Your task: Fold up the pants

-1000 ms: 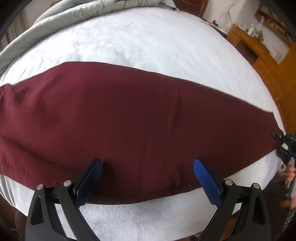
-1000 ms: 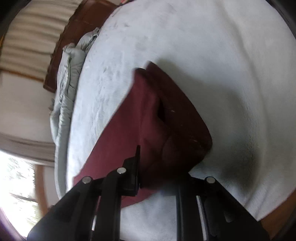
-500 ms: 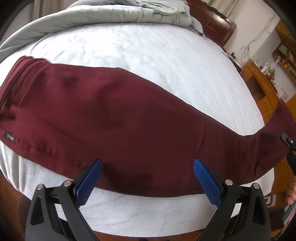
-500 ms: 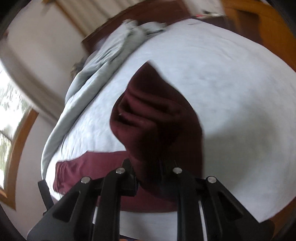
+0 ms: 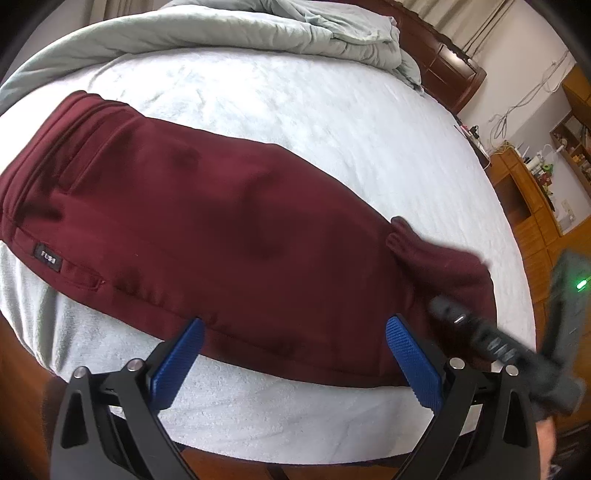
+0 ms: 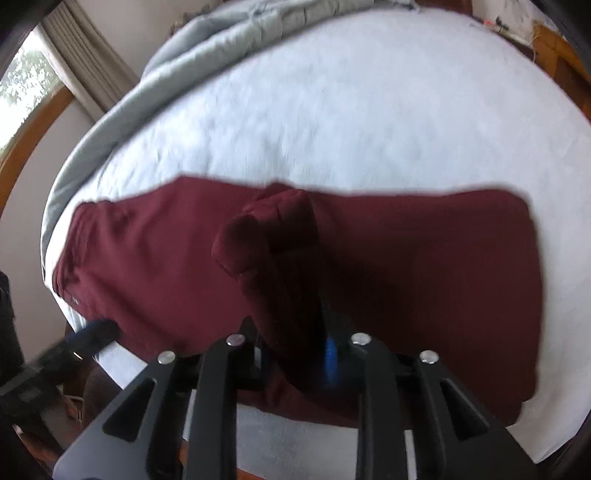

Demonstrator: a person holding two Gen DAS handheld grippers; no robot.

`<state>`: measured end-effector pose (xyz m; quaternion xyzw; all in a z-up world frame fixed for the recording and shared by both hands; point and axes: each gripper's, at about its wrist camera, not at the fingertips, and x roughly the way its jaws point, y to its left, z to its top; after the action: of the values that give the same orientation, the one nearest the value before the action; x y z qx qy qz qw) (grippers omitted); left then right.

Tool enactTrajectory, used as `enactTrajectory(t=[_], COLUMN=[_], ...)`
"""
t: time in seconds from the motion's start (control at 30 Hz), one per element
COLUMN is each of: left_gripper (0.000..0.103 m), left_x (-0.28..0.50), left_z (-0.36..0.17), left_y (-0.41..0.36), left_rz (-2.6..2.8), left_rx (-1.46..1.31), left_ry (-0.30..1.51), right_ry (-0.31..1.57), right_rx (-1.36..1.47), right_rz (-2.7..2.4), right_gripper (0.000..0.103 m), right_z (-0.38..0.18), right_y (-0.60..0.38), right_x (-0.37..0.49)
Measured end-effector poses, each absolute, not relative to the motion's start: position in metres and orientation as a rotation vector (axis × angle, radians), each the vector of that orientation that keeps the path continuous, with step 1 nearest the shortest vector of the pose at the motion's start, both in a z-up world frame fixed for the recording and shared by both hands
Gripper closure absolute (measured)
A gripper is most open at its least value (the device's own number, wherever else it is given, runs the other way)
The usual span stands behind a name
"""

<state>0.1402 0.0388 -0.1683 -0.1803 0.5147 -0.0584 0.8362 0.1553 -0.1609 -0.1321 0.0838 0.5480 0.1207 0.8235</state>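
Dark red pants [image 5: 221,229] lie across the white bed, waistband at the left with a small black label [image 5: 48,257]. My left gripper [image 5: 293,363] is open and empty, just above the pants' near edge. My right gripper [image 6: 295,354] is shut on the leg cuffs [image 6: 273,236] and holds them raised over the middle of the pants [image 6: 424,280]. In the left wrist view the right gripper [image 5: 447,310] shows blurred at the right, with the lifted cuff end [image 5: 436,258] on it.
The white bed cover [image 5: 295,110] reaches the near edge. A grey duvet [image 5: 221,29] is bunched at the far side by the wooden headboard [image 5: 443,62]. Wooden cabinets and shelves [image 5: 535,192] stand to the right. A window [image 6: 22,85] is at the left.
My right gripper has carried the cuff end up and leftward over the pants, folding the legs toward the waistband. The left gripper has drawn back and shifted left; the waistband is now in its view.
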Motion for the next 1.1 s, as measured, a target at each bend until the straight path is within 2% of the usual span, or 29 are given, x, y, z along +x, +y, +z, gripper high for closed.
enactTrajectory(t=[0.03, 0.1, 0.17, 0.3, 0.4, 0.63, 0.8, 0.87, 0.93, 1.03, 1.1], left_gripper=[0.004, 0.004, 0.004, 0.004, 0.004, 0.004, 0.005, 0.022, 0.052, 0.072, 0.076], left_x=[0.143, 0.144, 0.148, 0.156, 0.162, 0.181, 0.183, 0.184, 0.184, 0.182, 0.179], left_z=[-0.167, -0.168, -0.168, -0.167, -0.169, -0.197, -0.21, -0.209, -0.207, -0.204, -0.198], left_y=[0.037, 0.037, 0.039, 0.031, 0.019, -0.024, -0.041, -0.047, -0.051, -0.044, -0.035], left_rz=[-0.124, -0.131, -0.143, -0.197, -0.235, -0.299, -0.361, -0.37, -0.309, -0.293, -0.302], left_rx=[-0.383, -0.388, -0.394, -0.444, -0.464, -0.502, -0.609, -0.599, -0.515, -0.494, -0.536], left_ry=[1.091, 1.094, 1.101, 1.122, 1.139, 1.262, 1.287, 1.283, 1.288, 1.266, 1.241], right_ry=[1.173, 1.179, 1.19, 1.209, 1.14, 1.006, 1.003, 1.017, 1.031, 1.039, 1.034], right_rx=[0.185, 0.256, 0.348, 0.574, 0.677, 0.752, 0.736, 0.735, 0.722, 0.752, 0.78], right_rz=[0.276, 0.366, 0.471, 0.675, 0.655, 0.468, 0.391, 0.386, 0.37, 0.355, 0.337], right_gripper=[0.064, 0.038, 0.027, 0.026, 0.026, 0.027, 0.027, 0.027, 0.027, 0.027, 0.026], right_z=[-0.136, -0.139, -0.137, -0.129, -0.116, -0.091, -0.097, -0.105, -0.111, -0.119, -0.123], right_y=[-0.16, -0.163, -0.168, -0.188, -0.228, -0.314, -0.332, -0.331, -0.33, -0.335, -0.341], right_x=[0.153, 0.148, 0.145, 0.131, 0.116, 0.092, 0.081, 0.08, 0.081, 0.082, 0.08])
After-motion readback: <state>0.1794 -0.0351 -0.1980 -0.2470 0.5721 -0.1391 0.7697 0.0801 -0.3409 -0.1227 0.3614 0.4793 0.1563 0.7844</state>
